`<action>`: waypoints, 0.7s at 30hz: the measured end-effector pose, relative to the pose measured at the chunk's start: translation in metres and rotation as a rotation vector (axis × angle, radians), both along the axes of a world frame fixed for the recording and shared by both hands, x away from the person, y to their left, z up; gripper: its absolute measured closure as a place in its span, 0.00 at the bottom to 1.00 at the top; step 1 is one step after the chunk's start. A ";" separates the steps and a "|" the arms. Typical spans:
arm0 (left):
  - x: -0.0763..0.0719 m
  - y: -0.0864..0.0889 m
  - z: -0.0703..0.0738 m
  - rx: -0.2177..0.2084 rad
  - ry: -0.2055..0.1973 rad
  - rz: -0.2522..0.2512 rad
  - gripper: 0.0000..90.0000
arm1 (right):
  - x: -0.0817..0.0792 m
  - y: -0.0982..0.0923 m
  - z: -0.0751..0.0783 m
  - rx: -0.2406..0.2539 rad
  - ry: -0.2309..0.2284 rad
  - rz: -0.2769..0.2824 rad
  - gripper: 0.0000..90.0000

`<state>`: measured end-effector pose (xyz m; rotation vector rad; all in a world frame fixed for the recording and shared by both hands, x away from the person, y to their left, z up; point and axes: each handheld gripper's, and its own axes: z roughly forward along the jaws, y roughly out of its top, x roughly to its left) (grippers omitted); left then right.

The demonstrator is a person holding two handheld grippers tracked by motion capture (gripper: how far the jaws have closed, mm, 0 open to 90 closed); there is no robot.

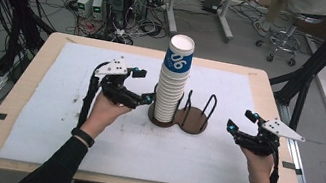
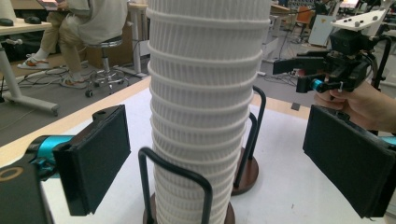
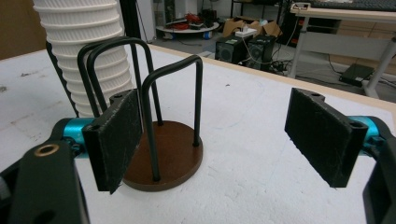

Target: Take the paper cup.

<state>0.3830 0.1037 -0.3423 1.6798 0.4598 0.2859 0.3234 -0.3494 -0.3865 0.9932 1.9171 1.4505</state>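
a tall stack of ribbed white paper cups (image 1: 173, 80) stands seated in the left bay of a two-bay wire cup holder (image 1: 195, 119) at the middle of the white mat (image 1: 42, 131), its top cup banded in blue. the right bay is bare, so no cup looks moved across yet. the left gripper (image 1: 147, 99) stands beside the stack, jaws wide and off its sides; the right gripper (image 1: 230, 125) waits well apart, jaws open on nothing.
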 end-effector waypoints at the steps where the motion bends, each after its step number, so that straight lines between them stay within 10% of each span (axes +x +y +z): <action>1: 0.000 0.000 0.000 0.000 0.000 0.000 0.08 | 0.000 0.000 0.000 0.000 0.000 0.000 0.22; 21: 0.032 -0.041 0.014 -0.009 -0.005 -0.060 0.07 | -0.001 0.000 0.000 -0.002 -0.004 0.014 0.22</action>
